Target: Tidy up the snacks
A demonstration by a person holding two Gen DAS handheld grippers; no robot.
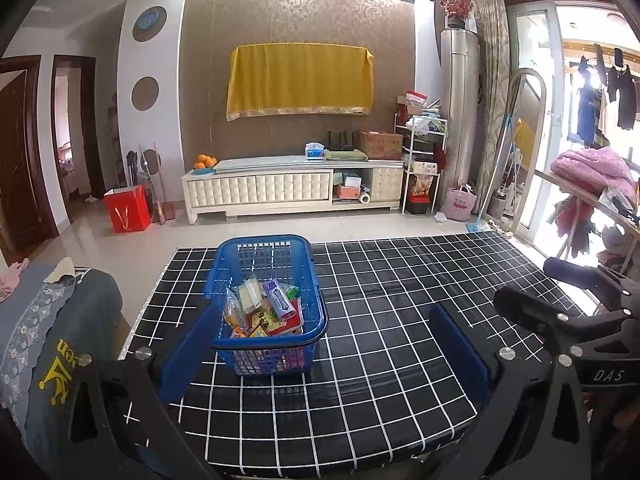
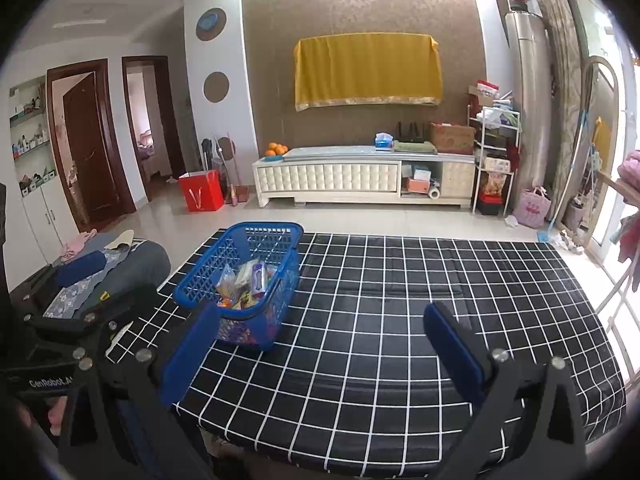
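Observation:
A blue plastic basket (image 1: 224, 264) stands on the black table with a white grid (image 1: 400, 300), left of centre. Inside it lie several snack packets (image 1: 262, 312), among them a purple one and yellow ones. My left gripper (image 1: 326, 354) is open, its blue pads spread wide just in front of the basket, nothing between them. In the right wrist view the basket (image 2: 196, 276) with the snack packets (image 2: 250, 280) sits at the left, and my right gripper (image 2: 320, 356) is open over bare tabletop (image 2: 400, 300) to the right of it.
The other gripper's black body (image 1: 580, 320) shows at the right of the left wrist view. A grey cushioned seat (image 1: 48, 320) borders the table's left edge. Beyond the table are a tiled floor, a white TV cabinet (image 1: 292, 188) and a red bag (image 1: 128, 208).

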